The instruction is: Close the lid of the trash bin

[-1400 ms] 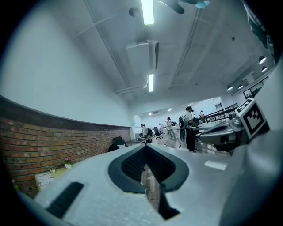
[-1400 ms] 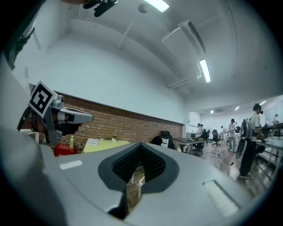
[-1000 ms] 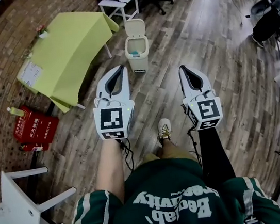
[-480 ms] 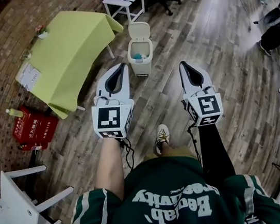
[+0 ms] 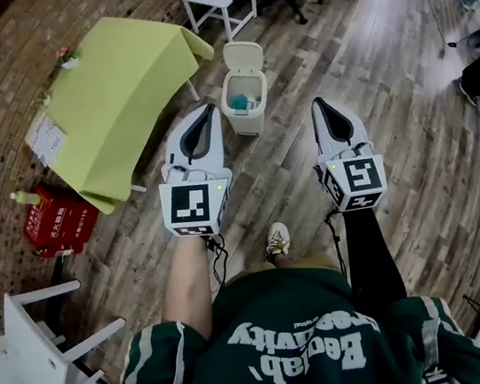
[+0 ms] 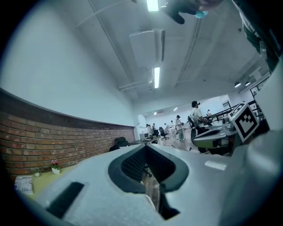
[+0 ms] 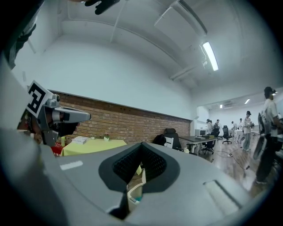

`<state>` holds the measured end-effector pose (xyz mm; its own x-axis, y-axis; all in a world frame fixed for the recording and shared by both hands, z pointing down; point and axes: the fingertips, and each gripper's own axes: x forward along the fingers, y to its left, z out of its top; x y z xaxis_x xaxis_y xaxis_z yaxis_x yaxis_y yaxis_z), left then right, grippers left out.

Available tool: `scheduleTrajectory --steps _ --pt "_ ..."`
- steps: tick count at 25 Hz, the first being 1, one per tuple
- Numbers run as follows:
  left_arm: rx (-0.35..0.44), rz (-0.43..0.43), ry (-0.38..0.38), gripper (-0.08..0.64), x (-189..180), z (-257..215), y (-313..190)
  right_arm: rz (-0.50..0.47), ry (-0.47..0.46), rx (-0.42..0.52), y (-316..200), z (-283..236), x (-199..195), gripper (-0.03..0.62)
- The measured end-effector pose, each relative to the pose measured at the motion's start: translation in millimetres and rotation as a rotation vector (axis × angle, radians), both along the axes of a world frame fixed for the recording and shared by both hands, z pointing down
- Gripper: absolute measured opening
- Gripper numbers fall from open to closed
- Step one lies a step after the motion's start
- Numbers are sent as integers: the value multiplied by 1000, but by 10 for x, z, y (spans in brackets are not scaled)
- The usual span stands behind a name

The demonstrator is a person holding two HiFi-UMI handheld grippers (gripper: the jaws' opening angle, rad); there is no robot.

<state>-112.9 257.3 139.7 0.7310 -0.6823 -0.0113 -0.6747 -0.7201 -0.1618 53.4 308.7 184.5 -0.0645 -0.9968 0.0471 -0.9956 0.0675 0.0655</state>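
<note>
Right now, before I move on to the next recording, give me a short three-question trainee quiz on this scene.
1. True or false: the trash bin's lid is already closed.
2. The jaws of the left gripper and right gripper are: A) together, holding nothing; B) clamped on the lid.
3. Fill in: the table beside the bin wears a ___ cloth.
Key: 1 false, the lid stands open; 2 A; 3 yellow-green.

Ceiling tubes [image 6: 156, 77] light evenly (edges bend, darken).
</note>
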Motion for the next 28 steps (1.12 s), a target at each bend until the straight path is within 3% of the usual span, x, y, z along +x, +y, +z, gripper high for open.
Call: scheduleTrajectory --steps 11,23,24,28 --pt "3 -46 -15 6 336 27 -430 -24 19 -1 -423 12 368 -2" --pt "29 -20 -44 9 511 -10 -647 -41 32 0 -674 -2 414 -1" --pt "29 -12 -47 47 536 6 -679 -41 34 -3 -711 10 425 -2" --pt "28 -4 -24 54 586 14 -845 -35 39 -6 -882 32 483 -1"
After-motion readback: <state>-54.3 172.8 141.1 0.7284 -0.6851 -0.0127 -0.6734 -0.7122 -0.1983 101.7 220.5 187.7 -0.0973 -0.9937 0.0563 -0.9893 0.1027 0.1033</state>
